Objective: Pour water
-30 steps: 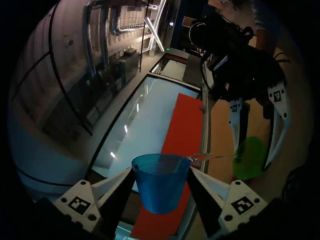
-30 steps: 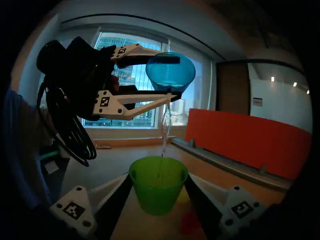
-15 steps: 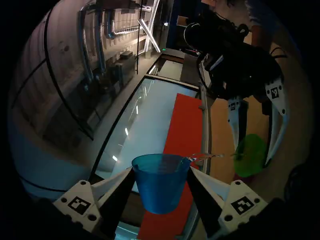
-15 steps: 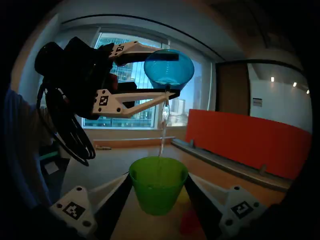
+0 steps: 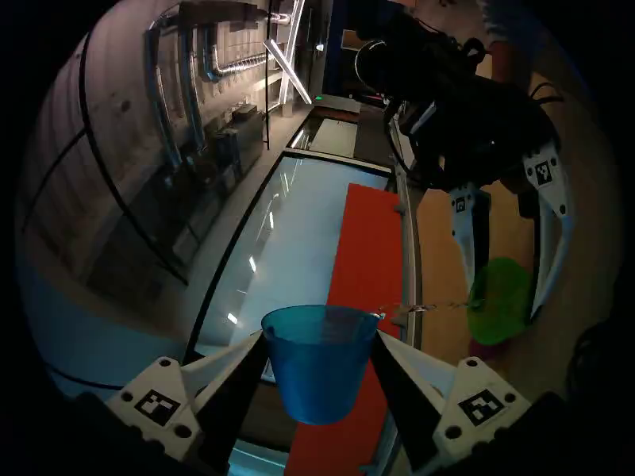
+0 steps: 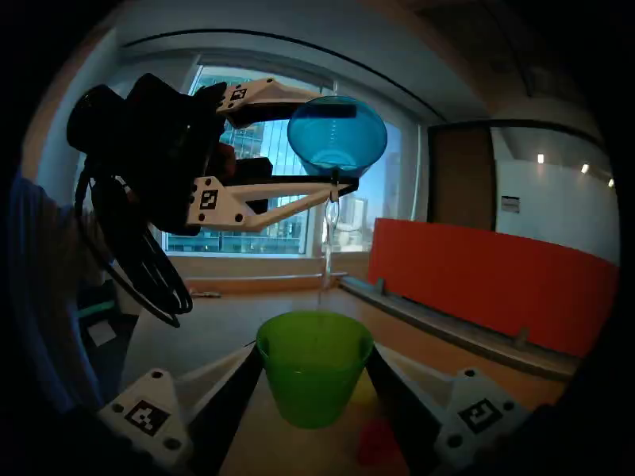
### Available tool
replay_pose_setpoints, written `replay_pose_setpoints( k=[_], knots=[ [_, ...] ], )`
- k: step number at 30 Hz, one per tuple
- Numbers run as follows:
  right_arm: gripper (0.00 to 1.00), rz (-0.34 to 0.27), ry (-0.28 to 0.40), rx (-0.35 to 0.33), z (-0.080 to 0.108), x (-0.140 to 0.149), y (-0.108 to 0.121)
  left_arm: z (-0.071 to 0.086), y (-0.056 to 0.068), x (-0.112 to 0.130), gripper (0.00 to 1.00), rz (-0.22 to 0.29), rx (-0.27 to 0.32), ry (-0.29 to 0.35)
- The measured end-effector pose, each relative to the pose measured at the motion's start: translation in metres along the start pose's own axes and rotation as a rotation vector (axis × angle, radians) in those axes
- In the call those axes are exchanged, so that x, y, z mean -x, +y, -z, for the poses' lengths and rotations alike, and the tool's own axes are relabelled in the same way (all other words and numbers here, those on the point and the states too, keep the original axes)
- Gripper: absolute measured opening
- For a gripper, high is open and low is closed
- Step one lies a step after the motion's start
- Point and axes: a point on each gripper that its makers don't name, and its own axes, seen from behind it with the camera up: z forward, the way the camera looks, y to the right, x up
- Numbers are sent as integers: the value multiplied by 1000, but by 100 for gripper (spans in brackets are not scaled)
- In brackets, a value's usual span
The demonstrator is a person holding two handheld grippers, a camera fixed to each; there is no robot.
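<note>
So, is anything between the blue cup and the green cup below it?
Nothing visible. In the right gripper view the water stream falls freely from the blue cup down to the open green cup.

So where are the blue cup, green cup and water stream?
blue cup (image 5: 319,373), left gripper view, side wall.
green cup (image 6: 313,373), right gripper view, front wall.
water stream (image 6: 326,254), right gripper view, mid-fall.

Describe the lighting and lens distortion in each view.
Left gripper view: dim overall, with the fisheye bending straight lines; the blue cup is sharp, the green cup looks stretched near the edge. Right gripper view: the bright window backlights the blue cup and the thin water stream; the green cup is crisp, and the red panel is bowed by the lens.
</note>
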Motion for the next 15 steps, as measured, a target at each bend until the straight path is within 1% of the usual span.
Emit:
replay_pose_setpoints(
  k=[5, 15],
  knots=[
    [90, -3, 3, 0, 0, 0, -1, -2, 4, -1, 86, -10, 0, 1],
    [91, -5, 5, 1, 0, 0, 0, -4, 3, -2, 86, -46, 0, 3]
  ],
)
